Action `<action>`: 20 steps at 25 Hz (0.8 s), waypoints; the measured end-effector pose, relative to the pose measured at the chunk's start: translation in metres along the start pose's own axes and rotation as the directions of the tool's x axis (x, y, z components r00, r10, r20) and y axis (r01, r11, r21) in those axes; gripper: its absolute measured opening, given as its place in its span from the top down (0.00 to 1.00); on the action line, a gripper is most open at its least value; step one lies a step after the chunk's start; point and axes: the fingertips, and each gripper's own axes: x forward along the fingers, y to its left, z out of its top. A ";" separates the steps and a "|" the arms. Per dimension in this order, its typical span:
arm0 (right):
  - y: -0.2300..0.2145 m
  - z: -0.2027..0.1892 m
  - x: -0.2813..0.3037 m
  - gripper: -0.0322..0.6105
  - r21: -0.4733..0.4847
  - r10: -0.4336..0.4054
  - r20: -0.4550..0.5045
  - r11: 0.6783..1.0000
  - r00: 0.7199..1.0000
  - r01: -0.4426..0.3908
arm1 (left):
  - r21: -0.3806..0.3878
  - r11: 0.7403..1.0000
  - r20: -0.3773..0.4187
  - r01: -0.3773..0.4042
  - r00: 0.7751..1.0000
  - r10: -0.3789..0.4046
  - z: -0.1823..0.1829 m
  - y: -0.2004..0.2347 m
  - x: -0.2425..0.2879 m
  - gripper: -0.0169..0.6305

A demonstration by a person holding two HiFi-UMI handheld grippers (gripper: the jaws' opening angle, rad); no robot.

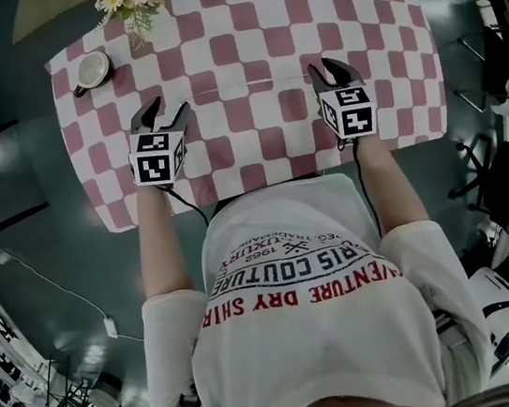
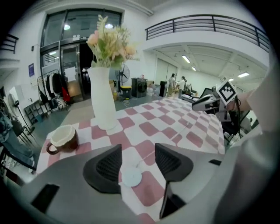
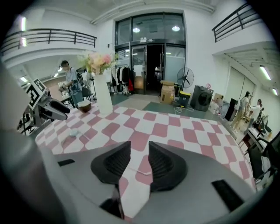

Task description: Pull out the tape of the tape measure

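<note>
The left gripper (image 2: pixel 138 154) is open, with the white tape measure (image 2: pixel 131 177) lying loose on the table (image 2: pixel 197 141) just below its jaws. The right gripper (image 3: pixel 139 152) is open too (the tape end (image 3: pixel 142 172) lies under it). I'd grip both ends and pull straight so the tape doesn't twist.

A pink-and-white checked tablecloth (image 1: pixel 237 20) covers the table. A tall white vase (image 2: pixel 102 98) of pale flowers (image 2: pixel 109 41) stands upright at a far corner, with a brown cup (image 2: pixel 63 138) near it. Beyond, a standing fan (image 3: pixel 185 78) and cardboard boxes (image 3: pixel 167 92) stand by glass doors (image 3: pixel 148 65)
</note>
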 end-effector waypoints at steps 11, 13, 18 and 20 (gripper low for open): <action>0.053 0.093 -0.077 0.90 -0.073 0.134 0.362 0.991 0.923 -0.115 | 0.094 0.994 0.389 -0.051 0.921 0.010 0.100 -0.033 -0.086 0.94; 0.061 0.106 -0.092 0.90 -0.099 0.148 0.423 0.988 0.894 -0.116 | 0.104 0.993 0.439 -0.046 0.898 -0.004 0.111 -0.040 -0.101 0.95; 0.076 0.133 -0.128 0.91 -0.152 0.166 0.538 0.983 0.826 -0.099 | 0.133 0.990 0.570 -0.052 0.821 -0.034 0.136 -0.055 -0.143 0.95; 0.080 0.140 -0.139 0.91 -0.157 0.174 0.566 0.982 0.806 -0.102 | 0.149 0.987 0.593 -0.061 0.804 -0.040 0.141 -0.057 -0.156 0.95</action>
